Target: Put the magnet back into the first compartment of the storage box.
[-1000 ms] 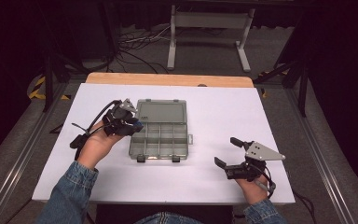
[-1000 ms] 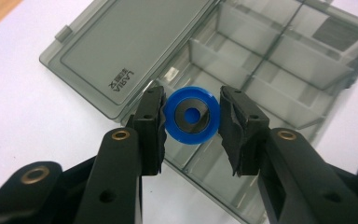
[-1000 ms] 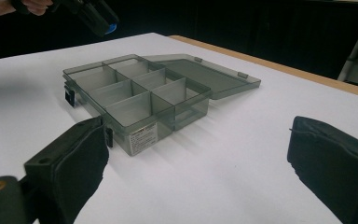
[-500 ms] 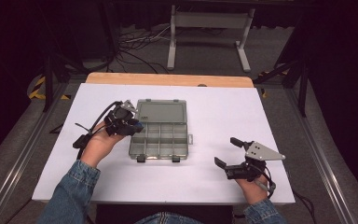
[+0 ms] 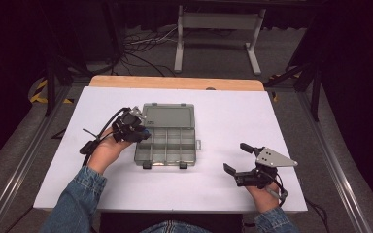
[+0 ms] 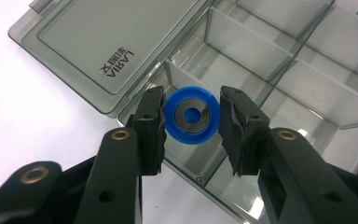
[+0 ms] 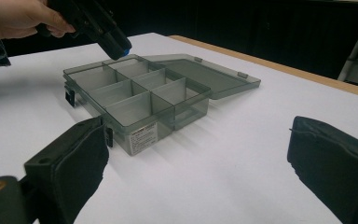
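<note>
Gripping a blue ring (image 6: 190, 116) between its jaws, the left gripper (image 5: 135, 127) hovers over the left-hand compartments of the open grey organiser box (image 5: 172, 141) mid-table. Well right of it, the right gripper (image 5: 238, 158) rests near the white table (image 5: 233, 111) edge, jaws spread wide and empty.

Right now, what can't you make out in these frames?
- Blue ring: in the left gripper view the left gripper pads cover its sides, so pad contact is unclear; too small in the high view.
- Organizer box: its far end is cut off by the left gripper view's edge.
- Box label: print too small in the right gripper view.
- Right gripper: jaw tips cut off.
</note>
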A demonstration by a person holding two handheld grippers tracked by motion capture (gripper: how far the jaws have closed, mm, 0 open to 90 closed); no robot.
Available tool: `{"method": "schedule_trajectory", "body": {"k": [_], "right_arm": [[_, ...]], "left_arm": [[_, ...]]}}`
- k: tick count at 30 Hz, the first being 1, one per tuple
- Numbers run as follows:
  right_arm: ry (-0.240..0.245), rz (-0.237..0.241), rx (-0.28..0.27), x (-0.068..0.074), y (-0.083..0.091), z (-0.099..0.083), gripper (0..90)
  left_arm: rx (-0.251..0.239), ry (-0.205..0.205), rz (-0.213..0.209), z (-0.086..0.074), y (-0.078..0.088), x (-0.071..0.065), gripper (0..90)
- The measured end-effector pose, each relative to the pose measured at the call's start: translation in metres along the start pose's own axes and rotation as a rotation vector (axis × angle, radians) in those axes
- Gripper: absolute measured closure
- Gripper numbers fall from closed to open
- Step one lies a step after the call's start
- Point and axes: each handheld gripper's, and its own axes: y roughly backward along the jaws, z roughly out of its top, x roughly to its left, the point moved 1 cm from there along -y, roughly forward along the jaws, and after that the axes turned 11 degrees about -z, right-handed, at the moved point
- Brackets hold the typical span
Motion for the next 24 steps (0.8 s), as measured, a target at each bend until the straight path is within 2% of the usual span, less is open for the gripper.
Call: {"method": "schedule_trajectory", "body": {"k": [6, 21, 24], "right_arm": [[0.000, 0.000, 0.000, 0.000, 0.000, 0.000, 6.1], [0.000, 0.001, 0.001, 0.000, 0.000, 0.000, 6.0], [0.000, 0.000, 0.001, 0.000, 0.000, 0.000, 6.1]], "left_arm": [[0.020, 0.001, -0.001, -0.001, -0.008, 0.002, 62.1], [0.046, 0.015, -0.014, -0.004, -0.015, 0.004, 61.9], [0.047, 0.006, -0.011, -0.004, -0.015, 0.004, 61.8]]}}
